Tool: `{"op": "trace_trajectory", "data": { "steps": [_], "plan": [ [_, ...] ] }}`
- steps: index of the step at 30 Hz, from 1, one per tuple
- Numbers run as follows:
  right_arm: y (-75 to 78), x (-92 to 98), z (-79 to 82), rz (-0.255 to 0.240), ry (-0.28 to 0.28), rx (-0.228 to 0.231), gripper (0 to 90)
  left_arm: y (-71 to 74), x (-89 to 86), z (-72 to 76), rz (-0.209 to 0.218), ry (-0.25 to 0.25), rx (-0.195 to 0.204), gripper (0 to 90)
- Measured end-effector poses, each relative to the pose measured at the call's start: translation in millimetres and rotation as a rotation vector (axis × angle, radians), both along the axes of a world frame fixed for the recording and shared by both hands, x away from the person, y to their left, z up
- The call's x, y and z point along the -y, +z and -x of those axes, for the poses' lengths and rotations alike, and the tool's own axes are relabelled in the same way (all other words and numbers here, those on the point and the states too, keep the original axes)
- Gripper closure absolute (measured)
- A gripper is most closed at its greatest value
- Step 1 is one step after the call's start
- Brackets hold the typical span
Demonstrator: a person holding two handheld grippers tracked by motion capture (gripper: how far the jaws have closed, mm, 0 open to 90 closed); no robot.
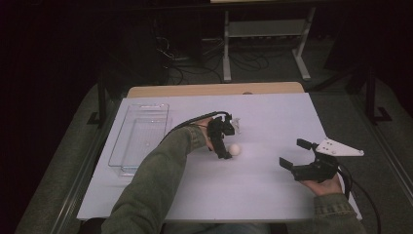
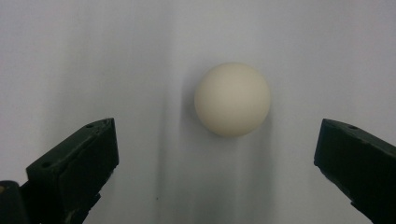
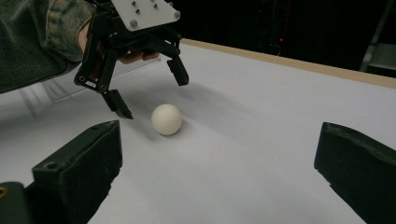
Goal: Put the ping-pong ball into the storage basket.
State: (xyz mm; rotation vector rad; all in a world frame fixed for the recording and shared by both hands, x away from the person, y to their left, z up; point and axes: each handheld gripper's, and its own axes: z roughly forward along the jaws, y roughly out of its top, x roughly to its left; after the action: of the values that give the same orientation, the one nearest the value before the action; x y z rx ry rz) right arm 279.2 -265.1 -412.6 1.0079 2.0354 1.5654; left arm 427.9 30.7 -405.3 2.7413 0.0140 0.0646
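- Small round off-white ball (image 1: 234,149) resting on the white-covered table (image 1: 272,195), near the middle, well right of the clear rectangular plastic tray (image 1: 140,139).
- Left hand-held gripper (image 1: 224,146) poised right over the ball, pointing down, jaws spread wide, nothing between them yet.
- From the left gripper view: ball (image 2: 232,99) lying ahead of the black jaws, a touch toward the right-hand one rather than dead centre.
- From the right gripper view: same left hand-held gripper (image 3: 149,91) straddling the spot, one tip just beside the ball (image 3: 166,119), the other raised behind it; no contact visible.
- Right hand-held gripper (image 1: 294,155) parked low at the near right of the table, jaws also released and holding nothing, well apart from the ball.
- Nearer tool by far: the left one. Ball to the left of and beyond the right gripper, across bare table.
- No long axis to worry about on a sphere, so any closing line through the middle likely to serve.
- Key relation: ball slightly off the midline between the left jaws and farther along than the tips, so probably a short drop and a small sideways correction needed before closing.
- Risk, as a judgement: a nudge from one tip first, sending the ball rolling on the smooth sheet.
- Green sleeve (image 1: 156,180) stretched diagonally across the table toward the ball.
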Motion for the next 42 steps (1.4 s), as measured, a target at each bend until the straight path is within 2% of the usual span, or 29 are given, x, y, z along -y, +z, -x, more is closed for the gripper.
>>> {"op": "trace_trajectory", "data": {
  "steps": [23, 42],
  "plan": [
    [0.0, 1.3, 0.7, 0.000, -0.004, -0.001, 0.4, -7.9, 9.6, 0.6, 0.003, -0.019, -0.021, 0.2],
    [-0.2, 1.4, 0.5, 0.002, -0.004, -0.002, 0.4, -10.0, 12.0, 1.6, 0.005, -0.021, -0.017, 6.4]
  ]
}}
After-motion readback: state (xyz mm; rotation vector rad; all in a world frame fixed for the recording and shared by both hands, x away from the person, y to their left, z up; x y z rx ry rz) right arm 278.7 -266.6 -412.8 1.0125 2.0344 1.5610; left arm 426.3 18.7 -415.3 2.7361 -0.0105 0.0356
